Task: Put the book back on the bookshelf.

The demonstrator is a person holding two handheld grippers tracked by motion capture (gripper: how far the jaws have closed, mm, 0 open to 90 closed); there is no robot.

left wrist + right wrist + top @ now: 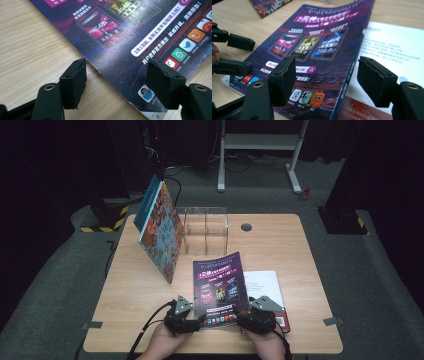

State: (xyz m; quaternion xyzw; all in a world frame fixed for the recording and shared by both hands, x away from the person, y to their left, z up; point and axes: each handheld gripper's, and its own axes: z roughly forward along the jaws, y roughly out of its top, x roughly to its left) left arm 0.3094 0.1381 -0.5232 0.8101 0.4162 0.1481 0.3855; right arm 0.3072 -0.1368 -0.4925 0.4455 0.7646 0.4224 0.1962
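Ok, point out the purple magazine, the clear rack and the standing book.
purple magazine point(220, 287), high view, middle of its cover
clear rack point(206, 227), high view, its front wall
standing book point(161, 236), high view, middle of its patterned cover

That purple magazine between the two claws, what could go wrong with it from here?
1. Both grippers, left and right, are open at the near corners of the purple magazine; closing on only the thin cover could crease or tear it.
2. Its right edge overlaps the white book, so lifting may drag that along.
3. The colourful book leans tilted against the clear rack; a bump could topple it.
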